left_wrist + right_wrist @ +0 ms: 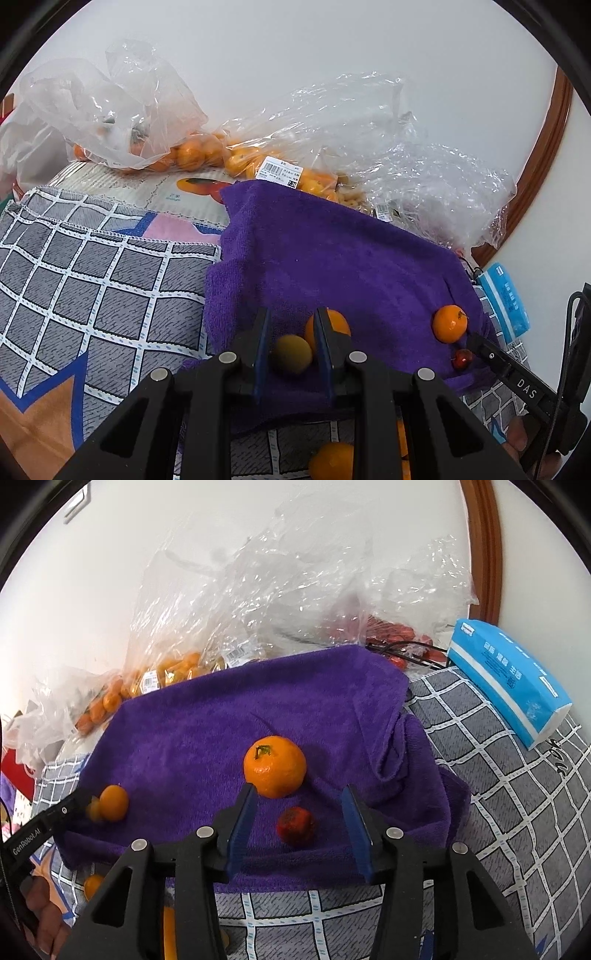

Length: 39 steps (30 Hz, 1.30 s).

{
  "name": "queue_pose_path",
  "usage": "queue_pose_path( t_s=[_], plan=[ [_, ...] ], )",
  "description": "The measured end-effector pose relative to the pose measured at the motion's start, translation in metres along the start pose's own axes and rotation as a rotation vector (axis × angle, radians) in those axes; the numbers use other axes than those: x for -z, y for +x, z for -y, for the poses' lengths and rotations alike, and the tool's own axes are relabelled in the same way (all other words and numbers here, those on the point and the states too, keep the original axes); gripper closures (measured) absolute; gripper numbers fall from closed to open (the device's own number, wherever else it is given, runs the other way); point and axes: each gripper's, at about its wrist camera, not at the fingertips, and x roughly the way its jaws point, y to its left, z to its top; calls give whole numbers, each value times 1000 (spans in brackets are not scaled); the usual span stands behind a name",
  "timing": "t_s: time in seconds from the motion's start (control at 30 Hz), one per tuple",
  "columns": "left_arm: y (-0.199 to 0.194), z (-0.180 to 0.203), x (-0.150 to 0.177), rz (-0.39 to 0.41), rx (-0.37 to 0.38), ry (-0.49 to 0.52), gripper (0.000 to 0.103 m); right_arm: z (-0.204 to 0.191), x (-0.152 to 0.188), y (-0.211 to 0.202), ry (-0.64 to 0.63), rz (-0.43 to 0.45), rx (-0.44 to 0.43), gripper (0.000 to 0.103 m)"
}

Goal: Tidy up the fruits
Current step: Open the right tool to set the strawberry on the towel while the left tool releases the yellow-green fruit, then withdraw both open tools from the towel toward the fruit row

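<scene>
A home: supermarket fruit bags (280, 158), tissue pack (509, 679), checked cloth (92, 266) against a wall.

On the purple towel (221, 731) lie two oranges (274, 766), one yellowish fruit (291, 353), one red fruit (295, 825).

Mandarin (275, 766) sits stem-up on purple towel (221, 731); small red fruit (295, 825) just in front; yellow-green fruit (291, 354) beside second mandarin (332, 326).

A plain white wall (332, 44) meets a brown wooden frame (484, 546).
</scene>
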Motion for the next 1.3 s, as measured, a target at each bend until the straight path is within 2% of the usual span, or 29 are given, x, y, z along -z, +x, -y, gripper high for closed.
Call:
queue_pose_path(
  t_s=[0.3,0.57,0.77,0.93,1.03,1.13,1.3],
  plan=[
    [-8,-1,0,26,17,-13,78,-1,0,-9,9,38,-7,50],
    [-17,1,0,49,34,-28,76,-10,2,-18,-34,89,20,49],
    [-21,1,1,47,42,-41,75,-28,3,-32,-81,109,6,49],
    [-40,2,-2,146,23,-29,75,-39,12,-49,-107,73,-28,49],
    [-45,2,-6,136,24,-21,75,-44,22,-60,-120,60,-41,49],
    [-49,3,-8,102,-45,-11,75,-50,31,-71,-142,67,-30,49],
    [-73,-5,-2,124,-58,12,75,-60,47,-79,-166,43,-46,49]
  ],
)
